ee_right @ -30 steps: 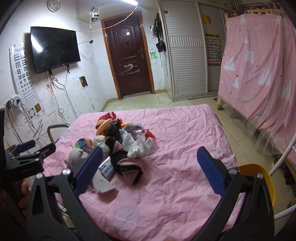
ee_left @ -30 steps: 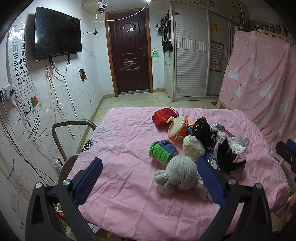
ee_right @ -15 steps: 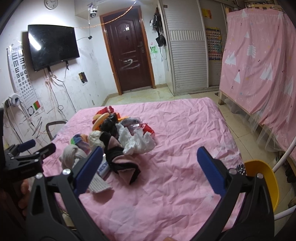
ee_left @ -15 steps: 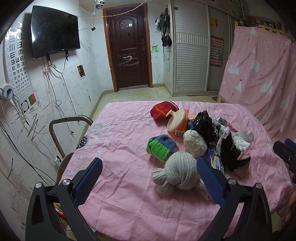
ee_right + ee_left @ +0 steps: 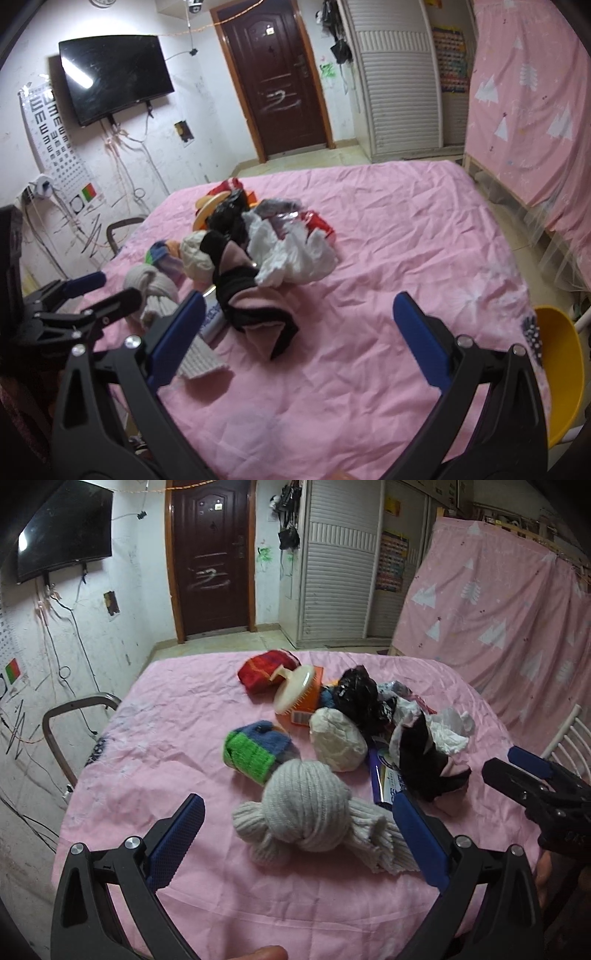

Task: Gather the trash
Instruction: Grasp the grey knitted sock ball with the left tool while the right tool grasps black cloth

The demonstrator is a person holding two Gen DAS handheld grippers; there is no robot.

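Pink cloth: it covers the tabletop [image 5: 155, 716]; everything lies heaped toward the right half, socks and trash mixed together, so the trash has to be picked out.
Left wrist view, heap: a knotted grey sock [image 5: 306, 819] lies nearest the near edge, a green-and-blue sock [image 5: 255, 751] and a white bundle [image 5: 338, 744] behind it, a black bag [image 5: 356, 698] and crumpled white plastic [image 5: 448, 731] further right.
Left tongs [image 5: 295, 834]: wide apart, empty, hovering low above the grey sock, aimed along the heap.
Right wrist view, trash: the white plastic [image 5: 295, 254] sits mid-tabletop beside a black-and-pink sock [image 5: 251, 295]; a yellow bin [image 5: 561, 373] waits off the right edge, probably the drop point.
Right tongs [image 5: 295, 339]: apart, empty, held over the near edge, angled at bare cloth just right of the heap.
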